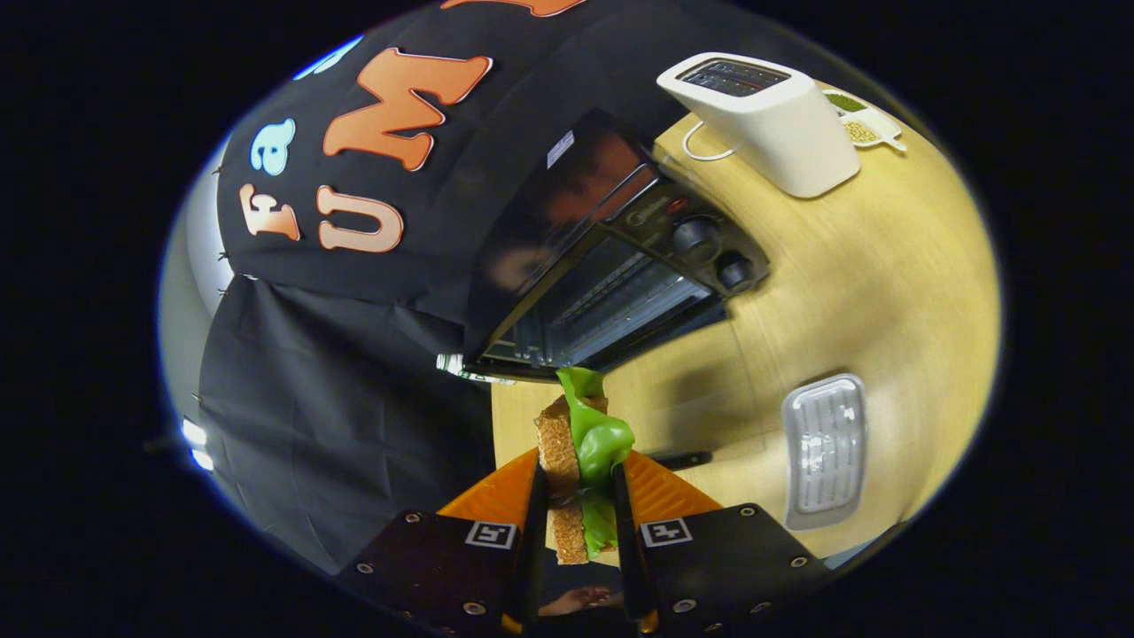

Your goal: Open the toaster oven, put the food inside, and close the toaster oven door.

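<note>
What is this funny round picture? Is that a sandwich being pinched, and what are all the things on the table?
The picture comes from a camera riding on a hand-held gripper, a tool with two fingers that a person carries. The camera looks forward along those fingers, so everything looks round and tilted. Yes, both fingers are squeezing a sandwich: brown bread with a green lettuce leaf sticking out. Just ahead of it is a black toaster oven with its door open, ready for the food. All this sits on a wooden table. Beyond the oven stands a white toaster, with a small white dish behind it. Beside the fingers lies a silver tray.
</note>
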{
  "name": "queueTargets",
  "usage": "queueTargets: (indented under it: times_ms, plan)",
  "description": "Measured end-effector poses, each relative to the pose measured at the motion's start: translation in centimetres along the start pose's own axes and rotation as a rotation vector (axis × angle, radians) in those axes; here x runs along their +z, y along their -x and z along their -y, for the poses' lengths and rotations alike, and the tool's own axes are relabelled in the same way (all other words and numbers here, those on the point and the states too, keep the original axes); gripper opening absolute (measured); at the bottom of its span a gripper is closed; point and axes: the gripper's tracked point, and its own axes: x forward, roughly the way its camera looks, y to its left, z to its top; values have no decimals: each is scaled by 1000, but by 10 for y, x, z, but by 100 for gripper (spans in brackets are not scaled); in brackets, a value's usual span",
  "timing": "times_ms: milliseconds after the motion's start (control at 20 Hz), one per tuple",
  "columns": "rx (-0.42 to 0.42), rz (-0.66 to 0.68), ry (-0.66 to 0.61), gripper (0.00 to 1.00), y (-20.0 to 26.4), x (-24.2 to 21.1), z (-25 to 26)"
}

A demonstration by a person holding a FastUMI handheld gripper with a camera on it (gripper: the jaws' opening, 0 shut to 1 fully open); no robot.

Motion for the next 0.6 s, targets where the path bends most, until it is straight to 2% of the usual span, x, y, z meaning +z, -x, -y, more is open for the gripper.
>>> queueTargets:
  times_ms: [300, 600]
  plan:
    - [55, 183, -116, 37, -54, 22, -26]
    - [84, 380, -262, 37, -97, 44, -24]
